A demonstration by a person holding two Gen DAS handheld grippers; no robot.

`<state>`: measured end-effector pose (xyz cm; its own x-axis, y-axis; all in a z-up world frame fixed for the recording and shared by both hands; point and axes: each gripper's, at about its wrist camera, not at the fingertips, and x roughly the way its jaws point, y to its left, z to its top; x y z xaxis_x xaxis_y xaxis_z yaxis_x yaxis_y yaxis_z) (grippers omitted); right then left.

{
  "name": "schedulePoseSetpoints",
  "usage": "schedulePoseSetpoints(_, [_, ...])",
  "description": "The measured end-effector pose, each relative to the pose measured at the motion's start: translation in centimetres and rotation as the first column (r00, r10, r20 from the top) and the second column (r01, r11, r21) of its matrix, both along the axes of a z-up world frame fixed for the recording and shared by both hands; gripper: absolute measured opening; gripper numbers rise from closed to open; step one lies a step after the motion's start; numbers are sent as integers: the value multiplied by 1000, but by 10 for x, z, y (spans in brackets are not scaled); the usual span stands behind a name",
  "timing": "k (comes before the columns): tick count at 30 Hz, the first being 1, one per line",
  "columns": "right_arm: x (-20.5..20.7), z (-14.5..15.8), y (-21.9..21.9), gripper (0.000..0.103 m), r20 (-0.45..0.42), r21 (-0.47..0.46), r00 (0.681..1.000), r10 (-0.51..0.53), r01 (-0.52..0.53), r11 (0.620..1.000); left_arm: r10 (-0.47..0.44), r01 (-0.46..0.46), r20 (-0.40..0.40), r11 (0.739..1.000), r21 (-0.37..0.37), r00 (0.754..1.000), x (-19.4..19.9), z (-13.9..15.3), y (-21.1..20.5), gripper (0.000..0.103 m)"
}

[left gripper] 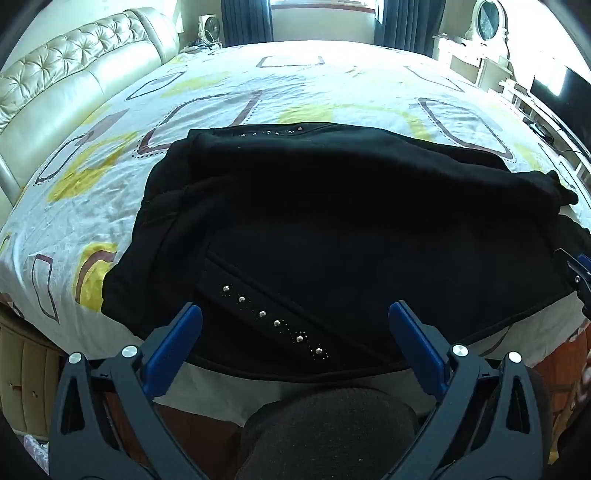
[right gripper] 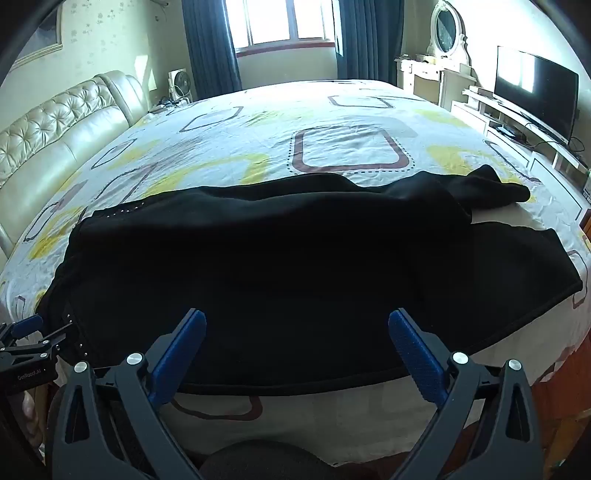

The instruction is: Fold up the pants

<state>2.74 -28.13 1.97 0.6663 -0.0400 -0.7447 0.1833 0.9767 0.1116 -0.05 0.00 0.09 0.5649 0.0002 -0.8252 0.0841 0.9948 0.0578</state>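
While both grippers hang over the near edge of the bed (right gripper: 332,122), the black pants (right gripper: 258,266) lie spread crosswise on the patterned sheet, waist end to the left and legs running to the right. Left gripper (left gripper: 295,317): jaws wide apart, blue pads on either side of a diagonal row of metal studs (left gripper: 269,319) on the waist area; neither pad appears to pinch cloth, and the tips sit just above the near hem of the fabric. Right gripper (right gripper: 297,325): jaws likewise spread wide, nothing between them, tips over the near edge of the pants about mid-length. From the right wrist view the left gripper shows at the far left edge, close to the studded waist corner. A second line of studs (left gripper: 273,132) shows along the far edge of the waist in the left wrist view. Legs: one leg lies flat along the near side, ending in a squared cuff (right gripper: 561,266) at right; the other is bunched and rumpled, its end (right gripper: 495,184) trailing farther back to the right. Pants occupy the near half of the bed, the far half showing bare sheet. Surroundings: tufted cream headboard (right gripper: 55,122) at left, window with dark curtains (right gripper: 210,44) at the far wall, television (right gripper: 535,88) at right, dressing table with oval mirror (right gripper: 447,27) far right.
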Motion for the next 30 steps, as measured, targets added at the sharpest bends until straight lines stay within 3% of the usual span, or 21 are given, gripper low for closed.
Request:
schedulePoseSetpoints(5, [5,-3,2,99,-10,26,1000,6,-5,1000,-8,7,51,1000,18,999,-8,-3,-10,101])
schedulePoseSetpoints(12, [-1,-5,9,99,4,0,1000,19,-19,1000,-1,1,-12,999,-40,1000,0,4,-2,101])
schedulePoseSetpoints(30, [1,-11,10,99,-20,21,999,25,-24,999,0,0,-23,999,-35,1000,2,1,2,101])
